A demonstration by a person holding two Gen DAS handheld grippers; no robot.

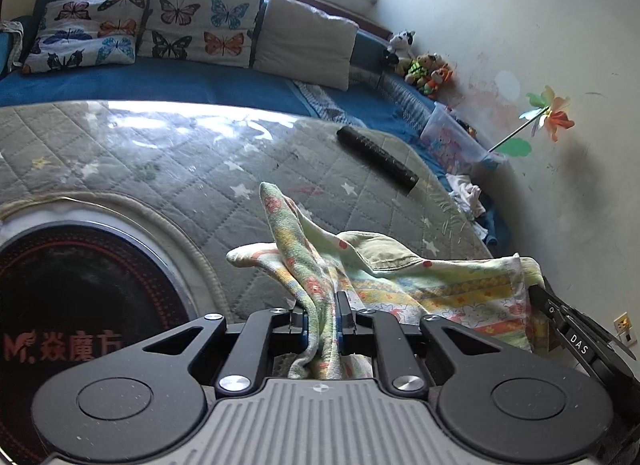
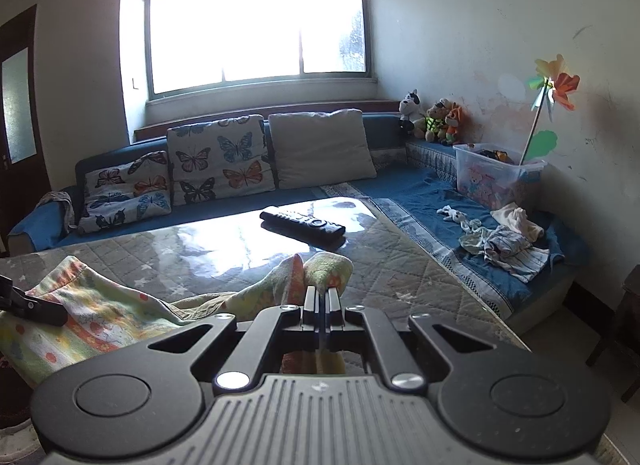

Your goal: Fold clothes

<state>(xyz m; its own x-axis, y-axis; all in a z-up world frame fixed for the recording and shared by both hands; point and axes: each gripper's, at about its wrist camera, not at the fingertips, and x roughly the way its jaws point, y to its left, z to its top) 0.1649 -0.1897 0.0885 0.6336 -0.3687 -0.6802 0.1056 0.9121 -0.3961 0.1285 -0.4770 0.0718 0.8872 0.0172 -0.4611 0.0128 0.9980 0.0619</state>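
Behind everything, a blue sofa (image 2: pixel 404 189) wrapping two sides of the room, with butterfly cushions (image 2: pixel 218 159) under a bright window (image 2: pixel 256 21). In front of it, a table (image 1: pixel 120 145) under a grey quilted cover with stars, glossy where the light lands. On the far part of the table, a black remote (image 2: pixel 303 222), well apart from the cloth. On the sofa's right arm, a loose heap of small clothes (image 2: pixel 506 243), not yet handled.

Nearer, the task's thing: a small printed garment (image 1: pixel 420 289) in pale green and yellow, slung between the two tools at the table's near edge, sagging in the middle. Long axis running roughly side to side, from one grip to the other.

Left gripper (image 1: pixel 322 315): clamped on a bunched fold of the garment, cloth passing up between the pads and spilling off to the right. Right gripper (image 2: pixel 321 301): pressed together on the garment's other end, a rolled hem poking forward past the tips.

Neither hand nearer than the other; each at its own end. Likely next: stretching the span flat and lowering it onto the table, with care for the sagging middle.
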